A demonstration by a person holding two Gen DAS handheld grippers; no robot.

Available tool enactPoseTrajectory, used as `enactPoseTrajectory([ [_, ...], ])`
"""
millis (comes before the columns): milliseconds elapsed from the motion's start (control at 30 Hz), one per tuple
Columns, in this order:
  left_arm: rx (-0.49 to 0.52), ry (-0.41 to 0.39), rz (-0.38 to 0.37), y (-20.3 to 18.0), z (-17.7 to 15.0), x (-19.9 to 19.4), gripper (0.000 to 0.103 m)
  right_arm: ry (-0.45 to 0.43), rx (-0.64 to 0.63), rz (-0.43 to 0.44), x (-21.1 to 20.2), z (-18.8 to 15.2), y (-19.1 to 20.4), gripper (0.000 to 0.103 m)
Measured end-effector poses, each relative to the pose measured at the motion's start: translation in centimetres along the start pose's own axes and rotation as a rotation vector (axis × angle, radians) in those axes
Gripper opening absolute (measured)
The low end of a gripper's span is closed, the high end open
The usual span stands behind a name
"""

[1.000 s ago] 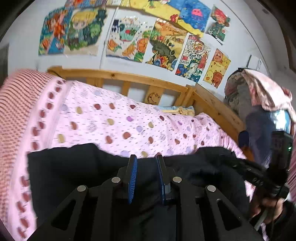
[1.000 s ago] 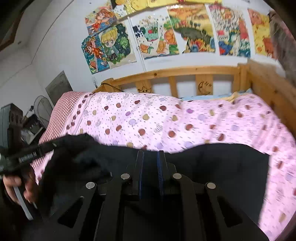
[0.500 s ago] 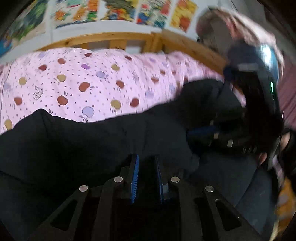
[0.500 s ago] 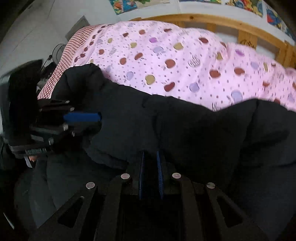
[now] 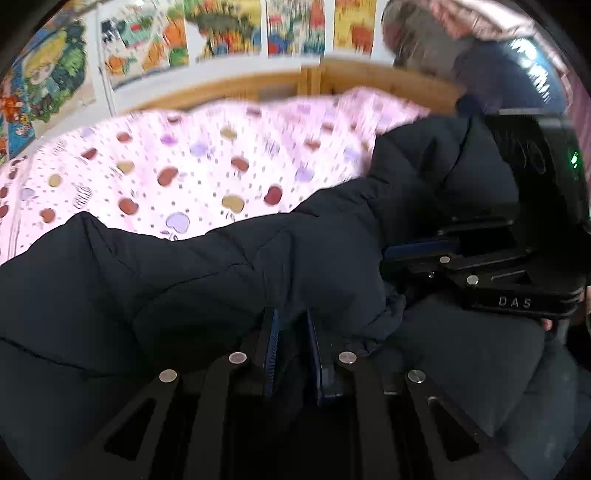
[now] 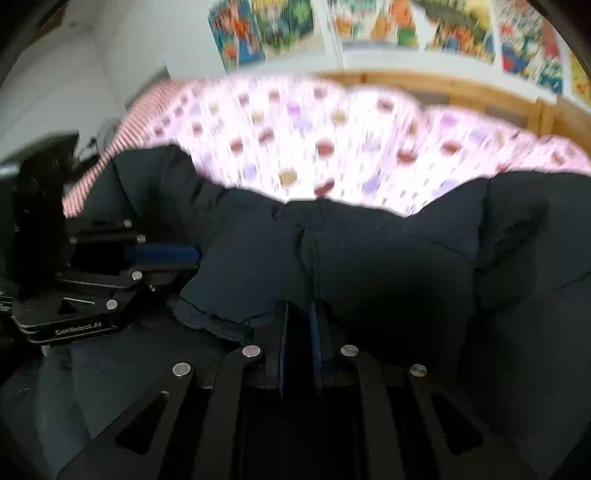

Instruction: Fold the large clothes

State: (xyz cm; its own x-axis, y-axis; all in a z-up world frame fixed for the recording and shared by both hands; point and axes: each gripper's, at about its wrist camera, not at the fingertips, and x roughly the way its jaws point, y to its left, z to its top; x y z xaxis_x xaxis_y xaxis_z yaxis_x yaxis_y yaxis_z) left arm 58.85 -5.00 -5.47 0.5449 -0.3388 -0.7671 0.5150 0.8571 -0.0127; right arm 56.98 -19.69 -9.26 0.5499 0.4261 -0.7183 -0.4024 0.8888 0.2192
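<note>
A large black padded jacket (image 5: 207, 280) lies across the near part of the bed, bunched into a thick fold. My left gripper (image 5: 291, 325) is shut on an edge of that fold, its blue pads buried in the cloth. In the left wrist view my right gripper (image 5: 417, 251) shows at the right, clamped sideways on the same jacket. The right wrist view shows the jacket (image 6: 388, 258) filling the lower half, with my right gripper (image 6: 299, 317) shut on it. There my left gripper (image 6: 177, 254) grips the cloth at the left.
A pink duvet (image 5: 192, 162) with coloured apple prints covers the bed beyond the jacket. A wooden bed frame (image 5: 369, 81) runs along the back, under cartoon posters (image 5: 221, 33) on the wall. A person's fingers (image 5: 546, 325) hold the right gripper's handle.
Both grippers have carried the jacket's edge forward and down, toward each other. The jacket has gone from lying flat to a doubled, bunched fold. Both views are blurred by motion.
</note>
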Motion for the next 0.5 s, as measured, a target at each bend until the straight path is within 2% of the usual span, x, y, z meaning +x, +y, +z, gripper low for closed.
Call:
enactPoseTrajectory([
  [67,-0.024,-0.074,-0.039,0.4,-0.7,-1.5,0.015,-0.093,0.019,-0.041,-2.2,-0.4,0.0,0.012],
  [133,-0.054,-0.103,-0.072,1.0,-1.1,-2.1,0.015,-0.127,0.073,-0.08,-3.4,-0.5,-1.2,0.012],
  [233,-0.084,-0.046,-0.077,1.4,-0.8,-0.9,0.015,-0.089,0.142,-0.107,-2.8,-0.7,-2.3,0.01],
  [400,-0.052,0.015,-0.018,0.5,-0.7,0.6,0.015,0.001,0.101,-0.173,-0.5,-0.4,-2.9,0.011],
  [500,-0.048,0.013,-0.01,0.2,-0.8,0.6,0.015,-0.024,0.097,-0.165,-1.5,-0.8,-2.6,0.012],
])
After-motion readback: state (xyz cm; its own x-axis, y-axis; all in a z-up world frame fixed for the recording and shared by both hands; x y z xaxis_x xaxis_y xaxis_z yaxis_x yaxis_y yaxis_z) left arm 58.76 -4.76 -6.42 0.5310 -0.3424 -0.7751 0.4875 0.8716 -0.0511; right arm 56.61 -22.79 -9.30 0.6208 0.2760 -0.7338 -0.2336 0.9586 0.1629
